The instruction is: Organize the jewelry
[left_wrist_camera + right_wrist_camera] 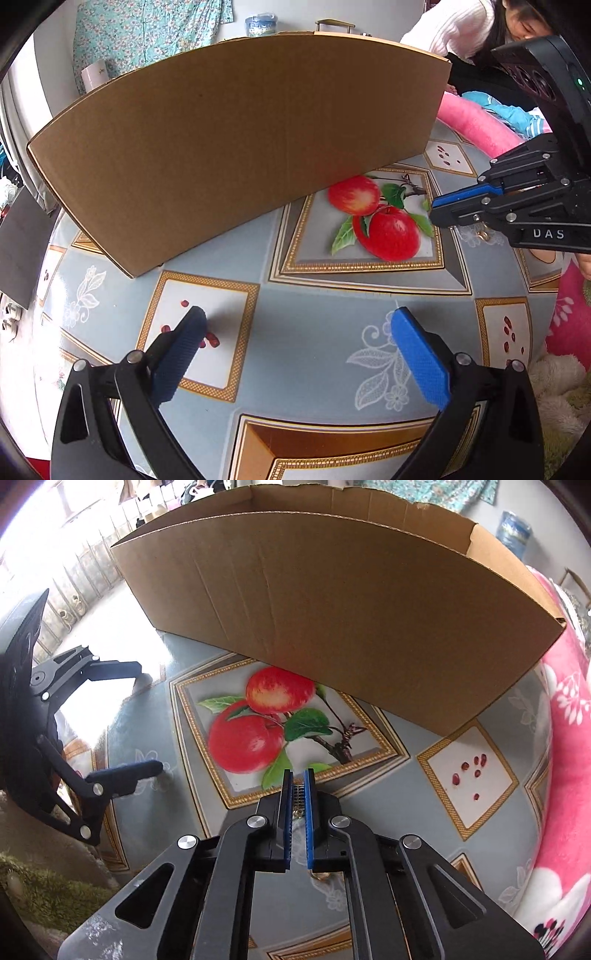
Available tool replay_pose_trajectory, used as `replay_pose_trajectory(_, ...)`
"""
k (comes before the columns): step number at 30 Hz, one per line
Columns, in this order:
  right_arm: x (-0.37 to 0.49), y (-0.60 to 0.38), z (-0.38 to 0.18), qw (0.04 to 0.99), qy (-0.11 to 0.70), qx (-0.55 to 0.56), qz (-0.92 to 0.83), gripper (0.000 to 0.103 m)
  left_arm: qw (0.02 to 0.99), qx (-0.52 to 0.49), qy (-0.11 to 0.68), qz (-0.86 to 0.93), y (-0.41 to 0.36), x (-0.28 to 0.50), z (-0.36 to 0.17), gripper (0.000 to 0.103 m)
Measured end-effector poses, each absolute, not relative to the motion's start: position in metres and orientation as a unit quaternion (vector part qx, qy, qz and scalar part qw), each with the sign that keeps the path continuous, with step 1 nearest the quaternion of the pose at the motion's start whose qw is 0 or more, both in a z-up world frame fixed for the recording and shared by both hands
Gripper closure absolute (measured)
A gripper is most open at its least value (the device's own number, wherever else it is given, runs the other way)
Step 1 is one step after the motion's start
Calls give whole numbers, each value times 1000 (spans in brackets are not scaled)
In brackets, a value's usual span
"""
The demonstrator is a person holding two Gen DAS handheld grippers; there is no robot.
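While both grippers hover over the apple-print tablecloth (314,295), left (295,354) gapes, right (298,775) pinches jewelry (300,797).

A large brown cardboard box (236,144) is standing on the patterned vinyl tablecloth (314,332), at twelve o'clock from the open left gripper (295,332). The printed picture of two red apples (380,221) is lying just before the box's front wall. At three o'clock from the apples, the right gripper (434,212) is sitting shut on a small gold piece of jewelry (298,805), low over the cloth
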State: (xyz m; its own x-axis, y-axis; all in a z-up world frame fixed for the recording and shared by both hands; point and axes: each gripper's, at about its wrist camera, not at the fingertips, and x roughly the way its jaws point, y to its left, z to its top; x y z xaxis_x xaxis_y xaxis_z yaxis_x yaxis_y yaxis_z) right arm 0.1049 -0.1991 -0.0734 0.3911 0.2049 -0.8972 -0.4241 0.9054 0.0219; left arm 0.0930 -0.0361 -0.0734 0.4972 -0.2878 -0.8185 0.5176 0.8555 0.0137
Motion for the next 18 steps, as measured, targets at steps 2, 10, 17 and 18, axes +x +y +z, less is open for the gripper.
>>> replay_pose_trajectory(2, 109, -190, -75, 828, 518, -92, 191, 99, 856, 130, 442, -235, -37, 93, -74, 5)
replay_pose_trajectory(10, 120, -201, -68, 831, 516, 57, 202, 95, 856, 130, 441, -235, -36, 92, -73, 5)
replay_pose_trajectory(17, 108, -235, -46, 850, 497, 63, 166, 72, 855, 130, 444, -234, -36, 93, -72, 5)
replay_pose_trajectory(18, 105, -236, -46, 849, 498, 61, 165, 72, 855, 130, 444, -234, -36, 93, -72, 5)
